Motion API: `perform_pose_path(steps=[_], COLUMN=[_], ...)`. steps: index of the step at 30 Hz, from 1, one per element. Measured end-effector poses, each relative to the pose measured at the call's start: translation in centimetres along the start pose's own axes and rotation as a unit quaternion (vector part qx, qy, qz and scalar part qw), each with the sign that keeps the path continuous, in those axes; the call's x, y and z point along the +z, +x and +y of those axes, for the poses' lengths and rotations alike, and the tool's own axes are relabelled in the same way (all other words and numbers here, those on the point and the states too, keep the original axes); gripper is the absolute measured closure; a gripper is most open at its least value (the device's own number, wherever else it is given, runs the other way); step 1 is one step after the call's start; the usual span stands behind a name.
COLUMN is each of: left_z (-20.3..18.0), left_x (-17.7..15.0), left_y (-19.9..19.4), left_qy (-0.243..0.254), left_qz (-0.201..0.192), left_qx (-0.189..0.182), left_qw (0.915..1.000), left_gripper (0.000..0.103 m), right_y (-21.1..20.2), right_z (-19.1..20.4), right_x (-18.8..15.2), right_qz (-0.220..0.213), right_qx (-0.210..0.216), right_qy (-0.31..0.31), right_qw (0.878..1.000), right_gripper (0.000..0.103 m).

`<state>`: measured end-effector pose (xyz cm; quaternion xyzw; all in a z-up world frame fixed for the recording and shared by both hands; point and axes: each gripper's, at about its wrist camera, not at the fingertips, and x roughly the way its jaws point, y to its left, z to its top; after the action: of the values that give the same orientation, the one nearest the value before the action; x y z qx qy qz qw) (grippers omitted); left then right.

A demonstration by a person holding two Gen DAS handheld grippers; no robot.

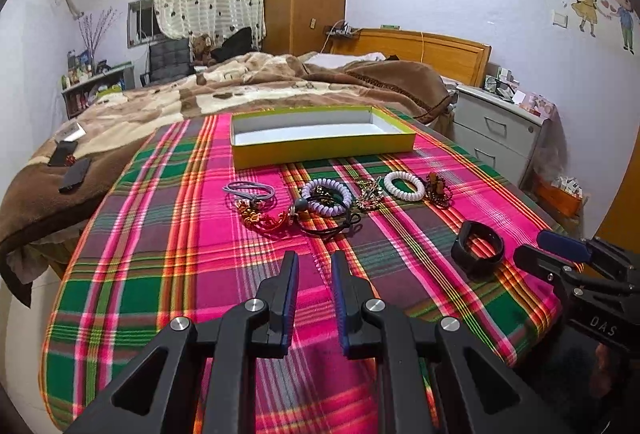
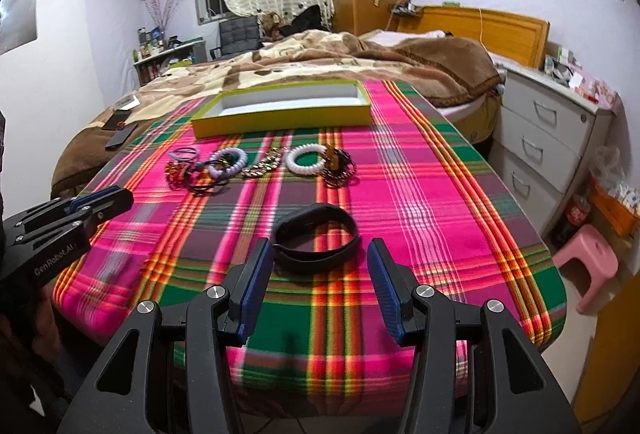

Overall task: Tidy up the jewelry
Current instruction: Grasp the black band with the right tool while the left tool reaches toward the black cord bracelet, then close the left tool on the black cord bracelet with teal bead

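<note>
The yellow box (image 1: pixel 320 138) sits at the far end of the plaid tabletop (image 1: pixel 160 234), straight ahead of both tools, with nothing in it as far as I can see. The jewelry pile (image 1: pixel 304 198) lies between the box and the left tool (image 1: pixel 315 266), whose fingers sit slightly apart, holding nothing. The right tool (image 2: pixel 320 258) is spread wide, and the black band (image 2: pixel 316 238) lies flat just past its tips, not gripped.

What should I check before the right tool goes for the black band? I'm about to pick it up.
1. Right tool open: ok.
2. Black band lined up between its fingers: ok.
3. Band apart from the other jewelry, such as the white coil bracelet: ok.
4. Yellow box open and empty: ok.
5. Left tool off to the side, holding nothing: ok.
6. Band lying flat on the plaid cloth: cannot tell.
</note>
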<state>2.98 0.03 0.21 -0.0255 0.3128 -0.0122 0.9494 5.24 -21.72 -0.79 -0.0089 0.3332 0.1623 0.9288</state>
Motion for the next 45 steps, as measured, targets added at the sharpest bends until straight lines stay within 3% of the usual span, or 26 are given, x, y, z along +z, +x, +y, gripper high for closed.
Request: perform_pose_path(steps=[13,18,26,39,45], left_z=[1.2,1.6,2.4,1.7,0.8], left_x=[1.8,2.6,3.5,4.7,5.1], left_y=[5.8,7.7,9.7,11.9,12.8], left_qy=[-0.031,-0.045,-0.072,-0.047,0.001], left_qz=[0.059,0.08,0.107,0.132,0.133], left_qx=[-0.011,-0.014,-0.017,0.005,0.024], left_qw=[0.9977,0.9957,0.9915,0.9901,0.9908], left_gripper=[0.087,0.087,0.087,0.087,0.087], right_y=[4.2,5.6,7.0,7.9,7.9], right_z=[-2.9,-3.2,-2.7,-3.4,-3.4], right_x=[1.0,1.7,2.8,3.5,3.5], right_qz=[0.058,0.083,0.109,0.104,0.104], right_qx=[0.01,0.017,0.005,0.022,0.022], right_qy=[0.06,0.068,0.025,0.034,0.033], right_qw=[0.996,0.994,0.994,0.994,0.994], right_gripper=[0.054,0.065,0.092,0.092,0.092])
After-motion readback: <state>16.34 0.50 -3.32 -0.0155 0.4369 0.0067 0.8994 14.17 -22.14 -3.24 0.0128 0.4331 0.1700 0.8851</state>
